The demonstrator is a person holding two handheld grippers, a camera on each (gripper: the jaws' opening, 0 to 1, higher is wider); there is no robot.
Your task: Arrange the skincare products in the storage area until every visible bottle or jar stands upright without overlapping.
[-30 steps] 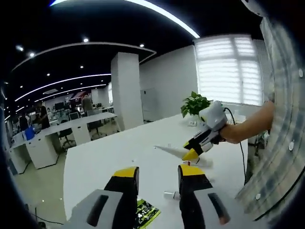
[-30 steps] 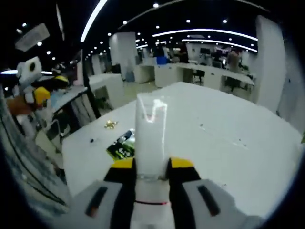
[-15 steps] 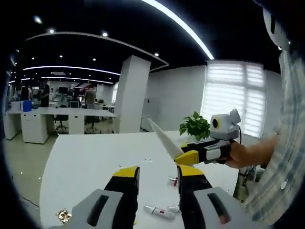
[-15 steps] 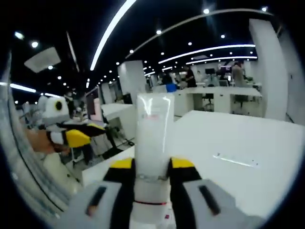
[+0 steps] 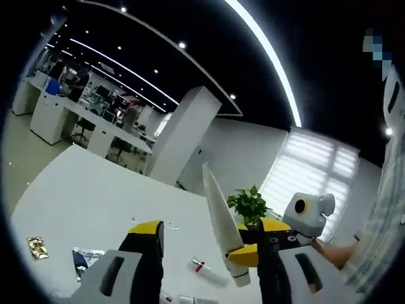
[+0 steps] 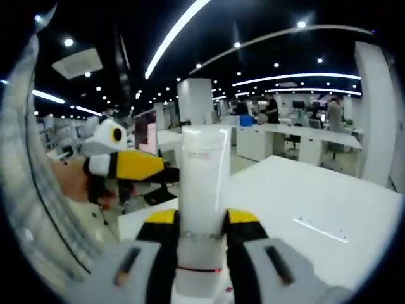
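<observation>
My right gripper [image 6: 202, 218] is shut on a white squeeze tube [image 6: 204, 177], which stands straight up between its jaws. The left gripper view shows that tube [image 5: 218, 215] as a thin wedge pointing up, held near its cap by the right gripper [image 5: 243, 258]. My left gripper [image 5: 209, 229] is open with nothing gripped; the tube stands ahead of the gap. In the right gripper view the left gripper [image 6: 136, 166] is off to the left, held by a hand [image 6: 66, 183], apart from the tube. Small tubes [image 5: 197, 266] lie flat on the white table [image 5: 82, 196].
A gold packet [image 5: 37, 247] and a dark packet [image 5: 79, 258] lie near the table's left side. A potted plant [image 5: 248, 206] stands at the far edge. A white pillar [image 5: 186, 136] and office desks are behind. The table [image 6: 316, 202] stretches right.
Both views have tilted upward. The right gripper, still holding the tube, has come closer to the left gripper, and the tube now stands ahead of the left jaws' gap.
</observation>
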